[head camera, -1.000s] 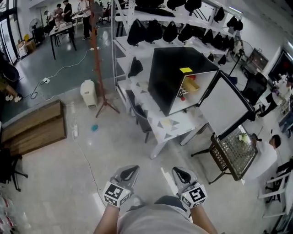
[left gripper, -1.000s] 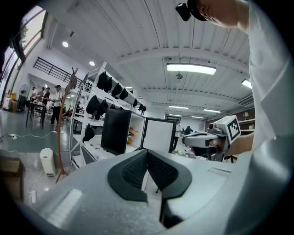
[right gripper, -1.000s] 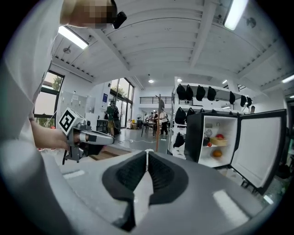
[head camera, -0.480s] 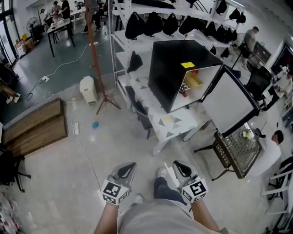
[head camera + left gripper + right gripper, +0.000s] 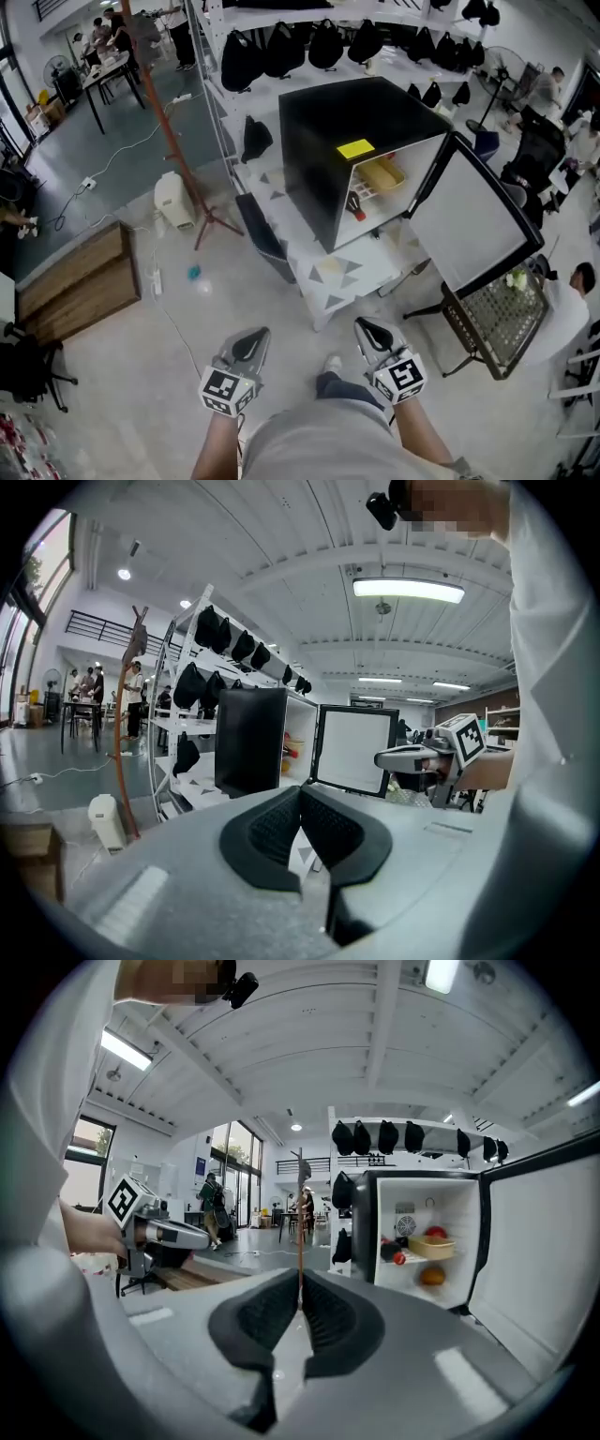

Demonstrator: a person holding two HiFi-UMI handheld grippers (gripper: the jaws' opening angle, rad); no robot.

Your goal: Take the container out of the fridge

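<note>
A black mini fridge [image 5: 347,141] stands on a white patterned table [image 5: 347,267], its door [image 5: 473,220] swung wide open to the right. On its upper shelf sits a tan open container [image 5: 431,1246], also visible from above [image 5: 380,173], with a red item behind it. A dark bottle [image 5: 394,1252] lies beside it and an orange fruit [image 5: 431,1276] sits on the shelf below. My left gripper [image 5: 246,345] and right gripper [image 5: 370,333] are held low near my body, well short of the table. Both are shut and empty.
A black wire chair [image 5: 487,314] stands right of the table, under the open door. A red coat stand [image 5: 178,159], a white bin [image 5: 173,202] and a wooden bench [image 5: 75,281] are to the left. Shelving with black bags [image 5: 309,47] is behind the fridge. A person [image 5: 572,291] sits at the far right.
The fridge and table have drawn nearer and sit more central in the head view. Both grippers stay shut in front of my body, a little further apart.
</note>
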